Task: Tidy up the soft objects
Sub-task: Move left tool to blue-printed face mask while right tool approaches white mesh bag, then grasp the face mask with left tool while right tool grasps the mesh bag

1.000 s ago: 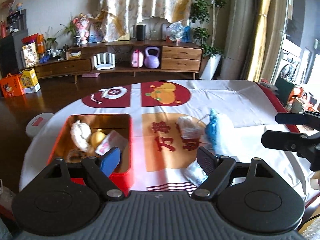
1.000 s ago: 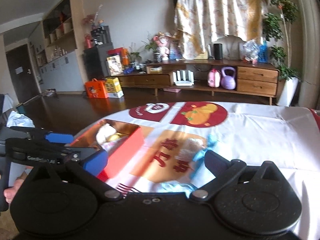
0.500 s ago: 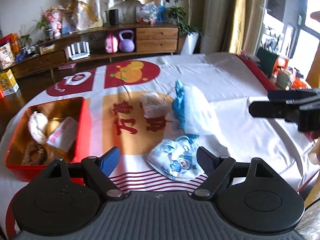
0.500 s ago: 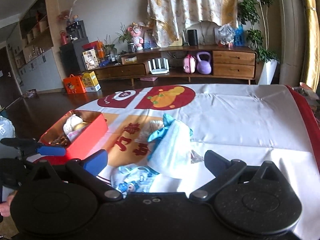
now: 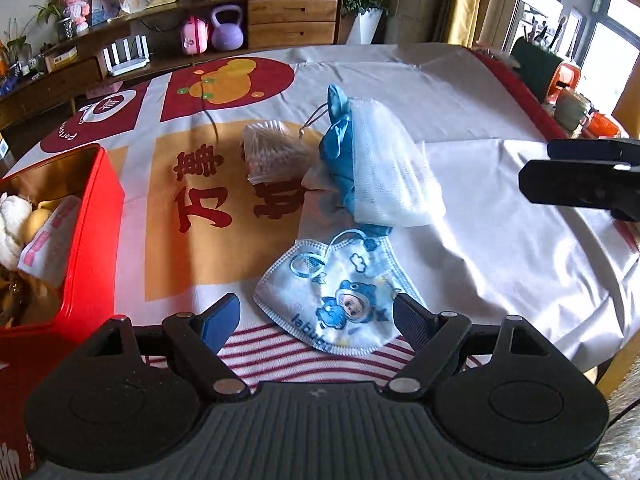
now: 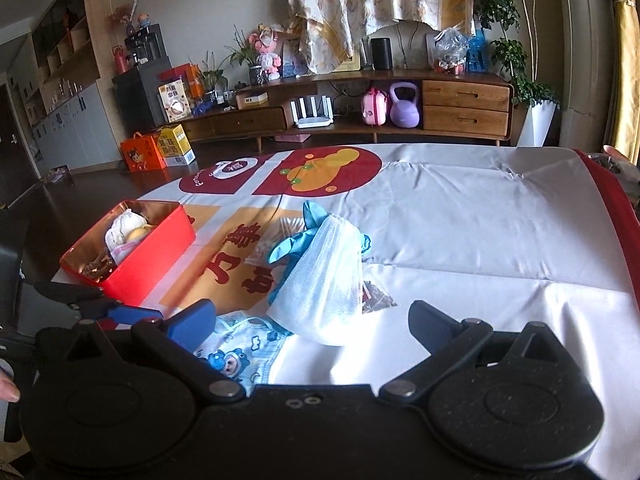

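Left gripper (image 5: 316,314) moved closer over cartoon face mask (image 5: 334,296), fingers apart astride it. Right gripper (image 6: 312,320) fingers apart, empty. Red box (image 5: 94,240) at left holds white plush, packet, possibly bread. Gauze bundle (image 5: 384,168) mid-table.

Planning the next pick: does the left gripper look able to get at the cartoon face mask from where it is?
Probably yes. The left gripper is open, and the cartoon face mask lies flat between its fingers with nothing on top of it.

Red box (image 5: 96,216) cut off at the left edge; blue glove (image 5: 338,152) mostly under the white mesh cloth (image 5: 392,168).
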### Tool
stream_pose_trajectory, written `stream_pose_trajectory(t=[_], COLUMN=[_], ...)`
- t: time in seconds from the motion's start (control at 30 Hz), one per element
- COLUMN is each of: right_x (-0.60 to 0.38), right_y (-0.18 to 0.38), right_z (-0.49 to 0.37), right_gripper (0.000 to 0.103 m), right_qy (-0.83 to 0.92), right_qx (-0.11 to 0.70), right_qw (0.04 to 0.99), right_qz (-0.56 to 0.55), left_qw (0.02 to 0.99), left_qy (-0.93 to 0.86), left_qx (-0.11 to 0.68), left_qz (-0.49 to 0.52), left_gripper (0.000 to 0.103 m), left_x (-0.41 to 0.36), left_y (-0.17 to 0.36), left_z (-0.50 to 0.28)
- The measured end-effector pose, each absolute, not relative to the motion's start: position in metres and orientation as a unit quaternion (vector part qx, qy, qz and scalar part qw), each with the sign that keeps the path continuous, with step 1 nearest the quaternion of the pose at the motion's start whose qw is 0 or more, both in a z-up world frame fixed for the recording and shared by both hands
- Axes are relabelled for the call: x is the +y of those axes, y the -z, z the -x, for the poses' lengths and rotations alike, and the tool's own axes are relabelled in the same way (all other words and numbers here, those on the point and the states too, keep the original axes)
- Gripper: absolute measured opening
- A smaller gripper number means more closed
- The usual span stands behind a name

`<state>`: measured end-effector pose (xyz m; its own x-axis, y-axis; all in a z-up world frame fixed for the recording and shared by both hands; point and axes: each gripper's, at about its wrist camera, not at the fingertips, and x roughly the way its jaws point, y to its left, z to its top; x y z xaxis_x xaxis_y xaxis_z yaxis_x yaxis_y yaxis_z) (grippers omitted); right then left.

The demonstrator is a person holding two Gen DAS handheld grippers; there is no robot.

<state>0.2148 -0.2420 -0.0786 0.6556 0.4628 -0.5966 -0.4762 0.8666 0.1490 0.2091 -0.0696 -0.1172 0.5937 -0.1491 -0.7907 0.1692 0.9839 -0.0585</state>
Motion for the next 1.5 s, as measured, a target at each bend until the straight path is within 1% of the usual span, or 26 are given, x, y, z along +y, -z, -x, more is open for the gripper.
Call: stream_pose_trajectory(t=[0.13, 0.33, 0.5, 0.73, 0.87, 0.93, 1.0, 1.03, 1.1, 1.13, 1.17, 1.2, 1.23, 1.27, 1.33, 1.4, 1.5], right_x=[-0.236, -0.223, -0.21, -0.196, -0.19, -0.188, -0.186, -0.185, -0.184, -0.185, -0.185, -0.185, -0.185, -0.186, -0.188, -0.189, -0.192], right_y=[0.082, 0.092, 0.105, 0.117, 0.123, 0.125, 0.128, 0.129, 0.131, 0.131, 0.131, 0.131, 0.131, 0.13, 0.13, 0.129, 0.127], right_z=[-0.227, -0.247, -0.265, -0.282, -0.286, -0.287, -0.287, -0.287, -0.288, -0.288, -0.287, -0.287, -0.287, -0.287, -0.287, -0.287, -0.285], right_gripper=[0.102, 0.097, 0.087, 0.079, 0.072, 0.068, 0.058, 0.055, 0.046, 0.044, 0.04, 0.033, 0.03, 0.027, 0.021, 0.011, 0.003], right_qy=[-0.259, -0.268, -0.263, -0.25, -0.246, -0.244, -0.24, -0.237, -0.232, -0.23, -0.228, -0.226, -0.225, -0.222, -0.224, -0.221, -0.219], right_qx=[0.33, 0.342, 0.359, 0.368, 0.374, 0.376, 0.378, 0.379, 0.381, 0.381, 0.382, 0.381, 0.38, 0.379, 0.379, 0.377, 0.372], right_qw=[0.908, 0.901, 0.895, 0.895, 0.893, 0.893, 0.893, 0.893, 0.893, 0.893, 0.894, 0.894, 0.895, 0.896, 0.896, 0.898, 0.9], right_qz=[0.016, 0.021, 0.022, 0.027, 0.037, 0.043, 0.05, 0.053, 0.056, 0.057, 0.058, 0.059, 0.06, 0.061, 0.06, 0.061, 0.055], left_qw=[0.892, 0.891, 0.89, 0.892, 0.894, 0.896, 0.897, 0.897, 0.898, 0.899, 0.899, 0.899, 0.899, 0.898, 0.898, 0.897, 0.898], left_qy=[0.093, 0.09, 0.089, 0.093, 0.1, 0.104, 0.108, 0.111, 0.12, 0.121, 0.123, 0.125, 0.126, 0.128, 0.129, 0.132, 0.129], left_qx=[0.441, 0.444, 0.445, 0.441, 0.433, 0.43, 0.426, 0.424, 0.419, 0.417, 0.416, 0.416, 0.416, 0.417, 0.418, 0.419, 0.418], left_qz=[-0.024, -0.026, -0.028, -0.034, -0.048, -0.048, -0.048, -0.051, -0.052, -0.055, -0.055, -0.054, -0.053, -0.052, -0.05, -0.044, -0.039], left_gripper=[0.084, 0.084, 0.084, 0.084, 0.083, 0.081, 0.074, 0.071, 0.059, 0.056, 0.051, 0.043, 0.039, 0.032, 0.029, 0.017, 0.013], left_x=[-0.071, -0.067, -0.065, -0.067, -0.073, -0.075, -0.075, -0.076, -0.078, -0.08, -0.082, -0.082, -0.083, -0.084, -0.084, -0.084, -0.083], left_y=[0.126, 0.138, 0.147, 0.156, 0.158, 0.158, 0.157, 0.157, 0.156, 0.155, 0.155, 0.154, 0.154, 0.153, 0.152, 0.152, 0.149], left_z=[-0.218, -0.23, -0.238, -0.242, -0.238, -0.236, -0.235, -0.234, -0.231, -0.23, -0.229, -0.228, -0.227, -0.227, -0.226, -0.225, -0.223])
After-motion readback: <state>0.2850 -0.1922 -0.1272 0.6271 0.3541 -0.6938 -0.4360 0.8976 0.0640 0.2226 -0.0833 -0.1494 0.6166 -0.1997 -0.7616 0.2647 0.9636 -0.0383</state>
